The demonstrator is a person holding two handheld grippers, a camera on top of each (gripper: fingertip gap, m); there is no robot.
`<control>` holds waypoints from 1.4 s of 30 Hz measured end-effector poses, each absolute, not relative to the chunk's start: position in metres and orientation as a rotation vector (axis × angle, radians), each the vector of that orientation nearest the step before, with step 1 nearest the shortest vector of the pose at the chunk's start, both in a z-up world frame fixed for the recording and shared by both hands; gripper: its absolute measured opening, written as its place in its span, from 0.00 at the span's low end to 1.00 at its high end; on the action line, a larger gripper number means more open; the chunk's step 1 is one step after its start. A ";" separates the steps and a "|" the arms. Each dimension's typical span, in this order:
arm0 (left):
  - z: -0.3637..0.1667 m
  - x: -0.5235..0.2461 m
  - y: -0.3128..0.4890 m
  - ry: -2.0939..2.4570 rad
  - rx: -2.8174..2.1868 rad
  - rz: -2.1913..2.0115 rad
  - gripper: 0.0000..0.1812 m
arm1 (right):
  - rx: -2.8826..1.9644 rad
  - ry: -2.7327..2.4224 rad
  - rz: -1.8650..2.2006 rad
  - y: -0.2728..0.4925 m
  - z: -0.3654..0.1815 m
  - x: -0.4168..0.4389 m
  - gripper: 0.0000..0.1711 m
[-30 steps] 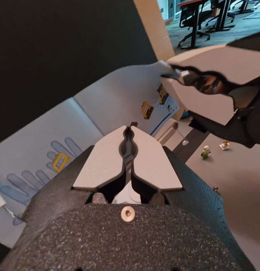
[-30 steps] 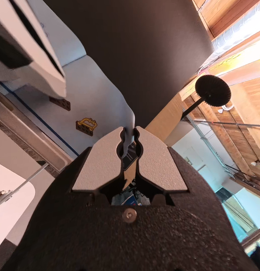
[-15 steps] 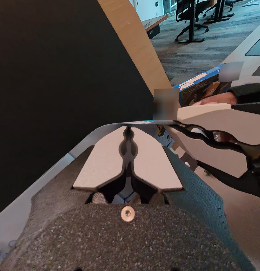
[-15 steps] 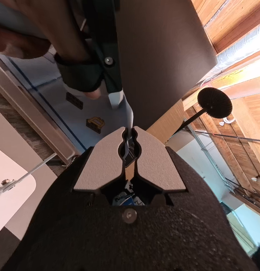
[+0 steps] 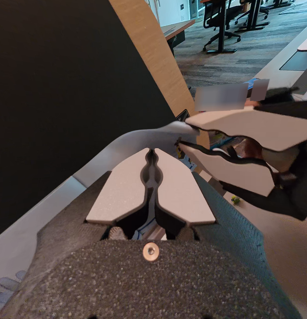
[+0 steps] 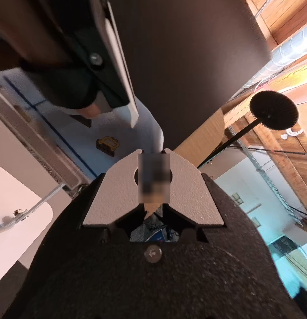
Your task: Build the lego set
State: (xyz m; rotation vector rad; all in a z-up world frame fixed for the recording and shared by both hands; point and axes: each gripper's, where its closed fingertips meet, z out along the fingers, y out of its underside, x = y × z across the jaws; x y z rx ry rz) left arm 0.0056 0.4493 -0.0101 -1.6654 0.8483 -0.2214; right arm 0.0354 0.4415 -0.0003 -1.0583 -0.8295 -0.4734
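**Step in hand (judged): handling the instruction sheet, probably turning or flattening a page.**

- Left gripper (image 5: 151,151): jaws closed, apparently pinching the instruction sheet (image 5: 149,138), a pale strip of which shows in the slot between the fingers.
- Right gripper (image 5: 188,133): jaws closed on the far right corner of the same sheet, just right of the left gripper.
- Sheet held off the table (image 5: 279,259), bowed upward between the two grips, in front of the dark backdrop (image 5: 62,77).

**Procedure**
1. Move both grips together; avoid pulling them apart, as thin paper under tension will likely tear at the pinch.
2. Lower the sheet flat, printed side up, with the brick drawing (image 6: 107,144) readable.
3. Release one gripper only once the sheet rests on the surface.
4. Steer clear of the minifigure (image 5: 235,200) lying on the table near the right gripper.

**Hidden or unclear**
- Right wrist view: mosaic patch over the slot of the right gripper (image 6: 151,151); pinch not confirmable from there.
- Near half of the sheet cut off by the gripper bodies.
- Loose bricks and the build itself out of view.
- Minifigure too small for detail.
- Left side of the right wrist view blurred.
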 end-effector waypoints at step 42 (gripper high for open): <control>-0.024 -0.043 0.430 0.869 -1.751 -0.100 0.04 | -1.077 -0.952 -0.393 0.414 0.007 0.013 0.00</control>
